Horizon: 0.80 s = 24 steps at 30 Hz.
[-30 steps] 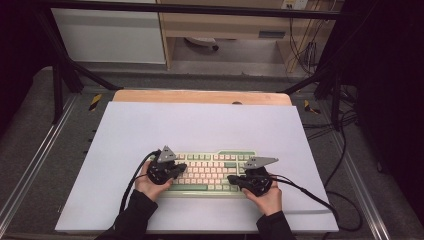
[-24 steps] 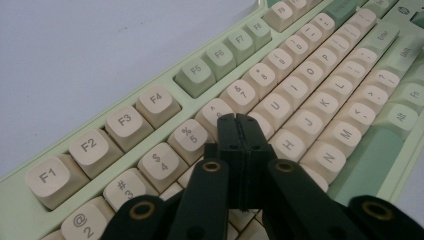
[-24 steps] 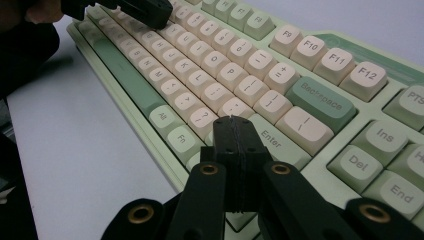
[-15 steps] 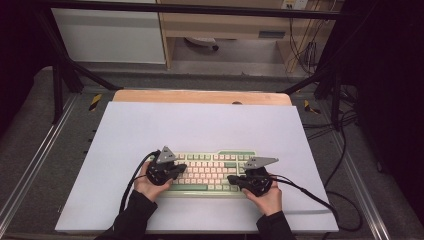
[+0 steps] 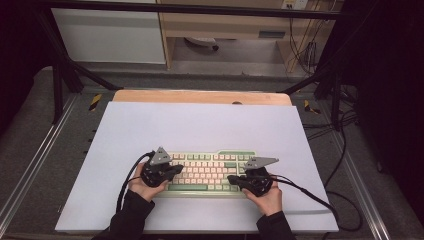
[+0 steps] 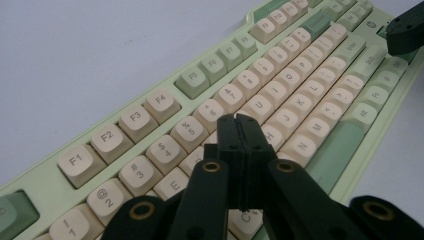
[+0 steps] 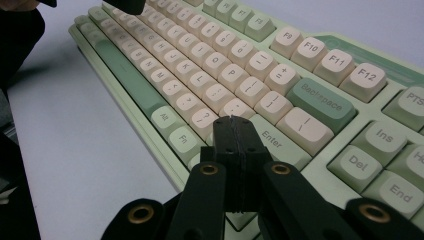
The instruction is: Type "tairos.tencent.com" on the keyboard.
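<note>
Pale green keyboard with cream and green keycaps (image 5: pixel 210 172) lay flat on the pale lavender surface (image 5: pixel 200 125), toward the near edge, long side running left to right. Left gripper (image 5: pixel 172 172), black with a grey three-cornered plate on top, was held in the left hand (image 5: pixel 145 186) over the keyboard's left end. Right gripper (image 5: pixel 235 179), of the same build, was held in the right hand (image 5: pixel 267 197) over the keyboard's right end. Black cables trailed from both toward the near side.

In the left gripper view, black fingers (image 6: pixel 235 150) pressed together with nothing between them, poised above the cream letter keys near the middle rows of the keyboard (image 6: pixel 310 65); contact with the keys could not be told. Other gripper's dark tip (image 6: pixel 405 32) showed at the far right.

In the right gripper view, black fingers (image 7: pixel 232 150) likewise closed flat against each other, empty, sat just above the keys beside the Enter key (image 7: pixel 272 135) of the keyboard (image 7: pixel 320 100); green Backspace key (image 7: pixel 320 102) lay just beyond. Touching or hovering could not be told there either.

Light wooden board (image 5: pixel 200 96) edged the far side of the surface.
</note>
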Available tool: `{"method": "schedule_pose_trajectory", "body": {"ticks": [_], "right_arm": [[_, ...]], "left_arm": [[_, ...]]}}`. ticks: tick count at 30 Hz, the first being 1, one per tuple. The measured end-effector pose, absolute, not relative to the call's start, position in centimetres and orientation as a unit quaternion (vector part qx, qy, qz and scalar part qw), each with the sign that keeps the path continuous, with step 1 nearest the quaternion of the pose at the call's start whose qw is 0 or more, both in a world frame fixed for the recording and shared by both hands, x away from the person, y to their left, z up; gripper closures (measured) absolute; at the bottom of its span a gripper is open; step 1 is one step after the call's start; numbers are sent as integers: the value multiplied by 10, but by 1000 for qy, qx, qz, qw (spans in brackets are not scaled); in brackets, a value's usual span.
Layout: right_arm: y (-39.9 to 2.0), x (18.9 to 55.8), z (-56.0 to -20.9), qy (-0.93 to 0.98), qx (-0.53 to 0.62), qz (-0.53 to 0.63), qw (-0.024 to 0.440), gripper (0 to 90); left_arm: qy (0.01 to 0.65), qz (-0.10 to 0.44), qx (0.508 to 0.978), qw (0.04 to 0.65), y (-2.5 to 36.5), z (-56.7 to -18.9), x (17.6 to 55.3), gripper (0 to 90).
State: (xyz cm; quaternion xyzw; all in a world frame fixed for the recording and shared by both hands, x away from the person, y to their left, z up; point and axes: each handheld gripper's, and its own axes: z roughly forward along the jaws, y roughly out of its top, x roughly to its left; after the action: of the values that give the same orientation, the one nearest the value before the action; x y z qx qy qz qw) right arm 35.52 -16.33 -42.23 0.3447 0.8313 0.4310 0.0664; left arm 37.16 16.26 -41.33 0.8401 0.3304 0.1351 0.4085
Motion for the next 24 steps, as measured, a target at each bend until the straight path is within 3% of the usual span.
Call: {"method": "schedule_pose_trajectory", "body": {"ticks": [24], "right_arm": [[-149,355,-420,835,335,432,63,900]], "left_arm": [[354,143,829,410,206,-419,354,892]]}}
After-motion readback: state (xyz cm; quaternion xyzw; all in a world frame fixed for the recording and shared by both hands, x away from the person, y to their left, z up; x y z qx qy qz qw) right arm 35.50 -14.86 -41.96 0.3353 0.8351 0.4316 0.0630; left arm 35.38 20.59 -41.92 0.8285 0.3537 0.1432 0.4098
